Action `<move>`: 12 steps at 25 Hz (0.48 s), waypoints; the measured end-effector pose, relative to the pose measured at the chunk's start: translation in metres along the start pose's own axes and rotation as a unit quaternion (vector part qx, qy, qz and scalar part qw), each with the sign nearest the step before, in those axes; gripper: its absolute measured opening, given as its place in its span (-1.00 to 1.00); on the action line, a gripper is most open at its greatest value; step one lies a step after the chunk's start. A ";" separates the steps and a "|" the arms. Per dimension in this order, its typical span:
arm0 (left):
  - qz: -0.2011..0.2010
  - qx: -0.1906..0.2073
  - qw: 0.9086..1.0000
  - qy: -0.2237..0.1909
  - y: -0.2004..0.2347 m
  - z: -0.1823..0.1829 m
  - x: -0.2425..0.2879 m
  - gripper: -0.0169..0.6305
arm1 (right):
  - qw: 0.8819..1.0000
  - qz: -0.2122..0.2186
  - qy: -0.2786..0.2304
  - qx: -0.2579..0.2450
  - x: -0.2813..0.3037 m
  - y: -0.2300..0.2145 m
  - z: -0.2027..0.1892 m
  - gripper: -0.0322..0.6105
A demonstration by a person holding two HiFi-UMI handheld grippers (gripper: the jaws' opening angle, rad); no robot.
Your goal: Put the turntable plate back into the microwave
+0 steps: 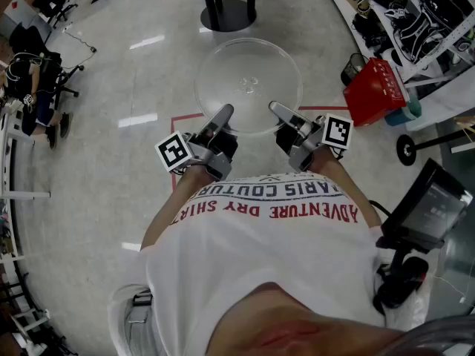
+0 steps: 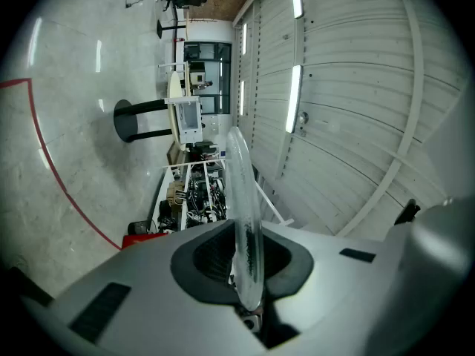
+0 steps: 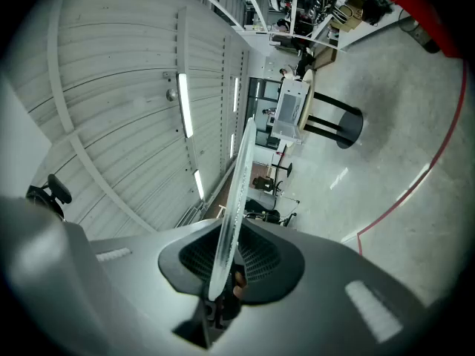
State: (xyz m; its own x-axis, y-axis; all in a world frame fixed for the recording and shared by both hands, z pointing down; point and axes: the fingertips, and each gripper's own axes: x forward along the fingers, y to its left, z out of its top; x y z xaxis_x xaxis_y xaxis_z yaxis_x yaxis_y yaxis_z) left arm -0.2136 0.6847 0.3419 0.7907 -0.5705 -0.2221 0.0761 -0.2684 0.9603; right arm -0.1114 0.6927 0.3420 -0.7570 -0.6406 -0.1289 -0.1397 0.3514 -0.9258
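Turntable plate [image 1: 249, 80], round and of clear glass, is held level in the air before the person, face up. Its near rim is gripped edge-on by the left gripper [image 1: 223, 116] and the right gripper [image 1: 278, 111], the jaws of each closed narrowly on the glass. "ADVENTURE DRY SHIRT" is printed on the white shirt [image 1: 267, 251]. A red floor line [image 1: 183, 117] is seen below, a black table base [image 1: 228, 13] beyond, and a red basket [image 1: 377, 89] at the right.
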 end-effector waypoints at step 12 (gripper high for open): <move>-0.003 -0.012 1.000 0.000 0.000 -0.001 0.001 -0.87 | 1.000 0.009 -0.006 0.022 0.000 0.003 0.001 -0.77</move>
State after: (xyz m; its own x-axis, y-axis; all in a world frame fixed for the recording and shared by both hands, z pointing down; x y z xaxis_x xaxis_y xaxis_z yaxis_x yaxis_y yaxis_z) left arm -0.2128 0.6847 0.3422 0.7900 -0.5693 -0.2276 0.0952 -0.2528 0.9628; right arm -0.1111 0.6934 0.3386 -0.7513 -0.6427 -0.1500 -0.0973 0.3326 -0.9380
